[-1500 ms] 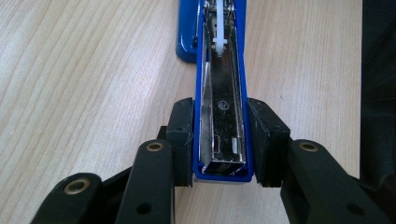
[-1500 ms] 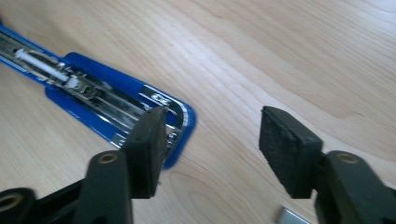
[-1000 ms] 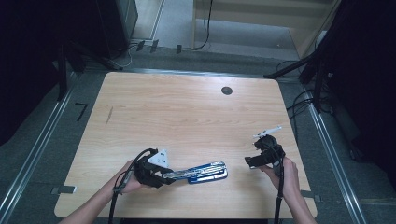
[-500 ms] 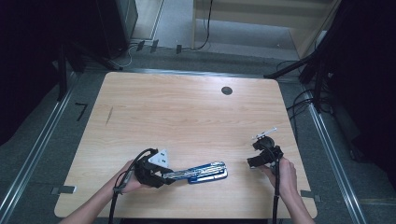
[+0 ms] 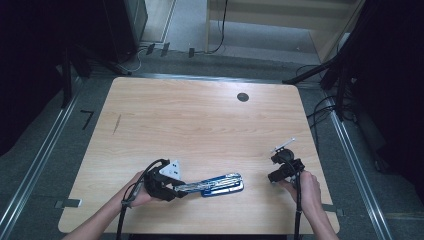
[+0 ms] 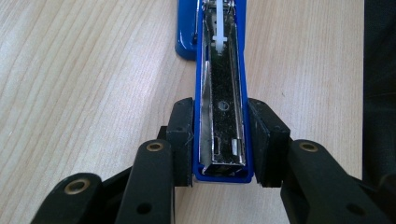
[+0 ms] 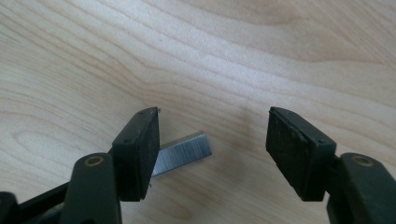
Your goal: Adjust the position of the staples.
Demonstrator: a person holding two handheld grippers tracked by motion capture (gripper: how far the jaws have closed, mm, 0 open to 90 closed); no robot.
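Observation:
An opened blue stapler (image 5: 220, 183) lies near the table's front edge, its metal staple channel (image 6: 223, 93) facing up. My left gripper (image 5: 181, 189) is shut on the stapler's rear end, a black pad pressing each blue side (image 6: 223, 140). At the front right, my right gripper (image 5: 275, 177) points down at the table with its jaws apart (image 7: 215, 144). They have just been closing. A short silver strip of staples (image 7: 182, 151) lies flat on the wood between them, beside the left pad (image 7: 140, 149) and well apart from the right pad.
The wooden table (image 5: 200, 115) has a small dark round hole (image 5: 243, 97) near its far edge. Cables and dark stands crowd the floor behind it and to the right. A person's hands reach in from the near edge.
The right gripper has edged slightly toward the near edge of the table. The left gripper and the stapler have stayed where they were.

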